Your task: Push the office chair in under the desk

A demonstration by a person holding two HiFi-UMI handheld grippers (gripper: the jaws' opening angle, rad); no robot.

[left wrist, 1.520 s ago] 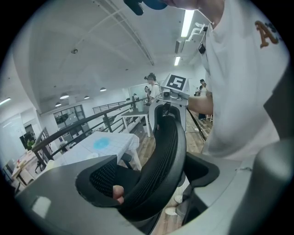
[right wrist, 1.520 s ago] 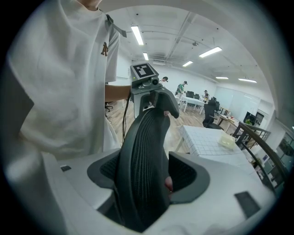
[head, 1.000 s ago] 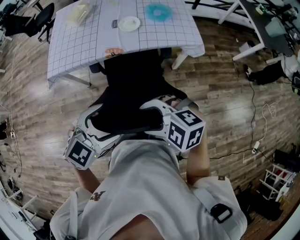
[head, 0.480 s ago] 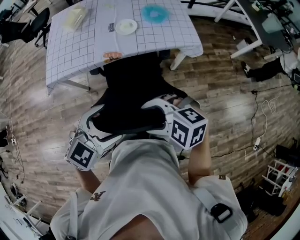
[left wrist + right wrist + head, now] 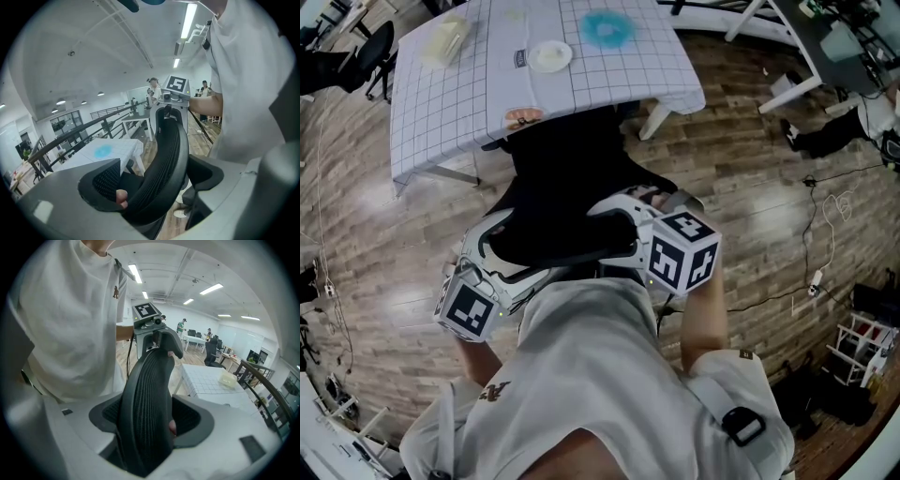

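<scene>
Head cam sits on my head and looks steeply down over my shirt (image 5: 600, 375). From there the desk (image 5: 544, 66) is far off at 12 o'clock and the chair back (image 5: 562, 187) is near, dead centre. My left gripper (image 5: 497, 248) is at 9 and my right gripper (image 5: 623, 234) is just off centre toward 3.

Each gripper cam rides on its own gripper, super close to the chair back's top edge, looking along it.

- **Left gripper view:** faces the right marker cube (image 5: 177, 84) at 12, with the desk at 9.
- **Right gripper view:** mirrors that, with the left marker cube (image 5: 145, 310) at 12 and the desk at 3.

All three share the chair back and the desk.
</scene>
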